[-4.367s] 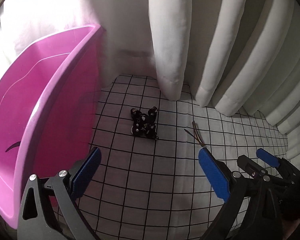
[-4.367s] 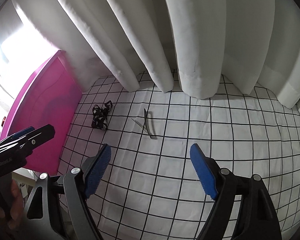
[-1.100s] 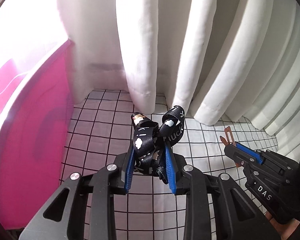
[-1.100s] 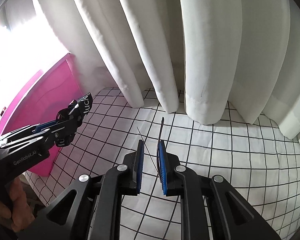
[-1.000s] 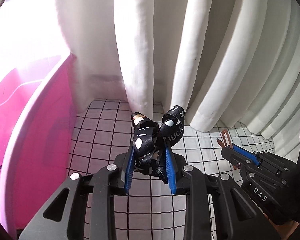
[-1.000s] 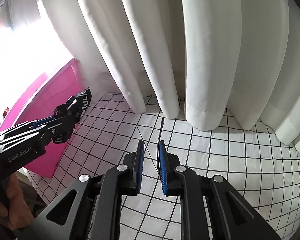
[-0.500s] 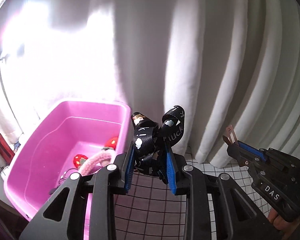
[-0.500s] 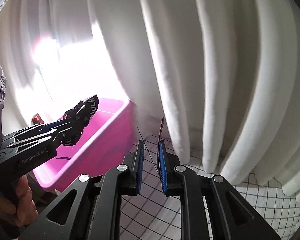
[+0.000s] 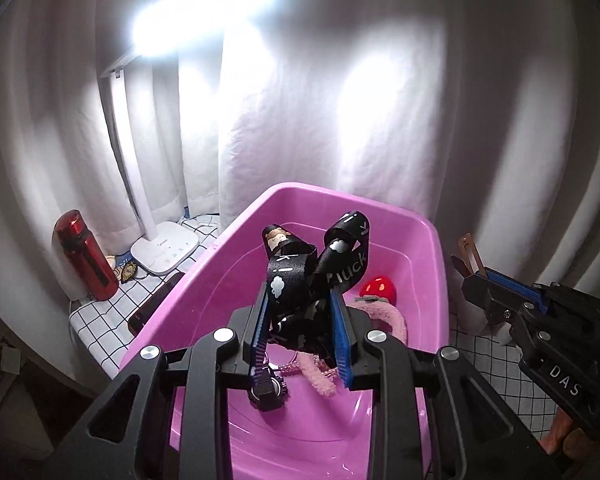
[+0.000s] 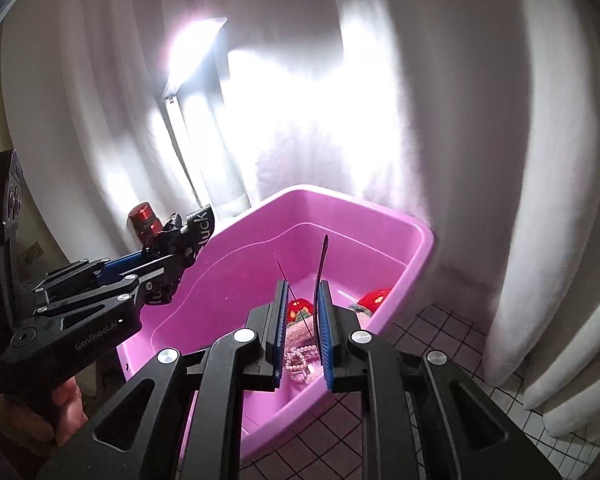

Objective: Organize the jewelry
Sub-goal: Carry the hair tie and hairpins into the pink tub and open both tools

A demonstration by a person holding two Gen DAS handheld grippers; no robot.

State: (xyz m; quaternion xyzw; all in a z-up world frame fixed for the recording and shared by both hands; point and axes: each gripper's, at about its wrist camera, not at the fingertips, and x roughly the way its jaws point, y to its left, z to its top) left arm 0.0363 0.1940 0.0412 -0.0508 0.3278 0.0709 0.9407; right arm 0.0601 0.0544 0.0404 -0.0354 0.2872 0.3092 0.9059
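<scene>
— What's the left gripper [image 9: 300, 332] got?

— It's clenched on a bunched black printed ribbon strap [image 9: 314, 276], the loops sticking up past its blue pads. It hangs over the pink plastic tub [image 9: 432, 240], which sits right below and ahead of it.

— And the right gripper [image 10: 302, 332]?

— Pinched on a thin dark metal hair clip [image 10: 322, 258], upright between the pads, with a fine prong leaning off to the left. It's over the near rim of the same tub, just right of the other claw.

— Anything in the tub?

— A fluffy pink hair tie [image 9: 384, 316], a red round ornament [image 9: 378, 289] beyond the left claw's tips, and pink beads [image 10: 298, 360] under the right one.

— What's the surface like?

— A white cloth with a black grid [image 9: 484, 356], under and to the right of the tub. White pleated curtains [image 9: 440, 100] hang all round behind. Off to the left claw's left stand a lit white desk lamp [image 9: 160, 240] and a red bottle [image 9: 86, 260].
</scene>
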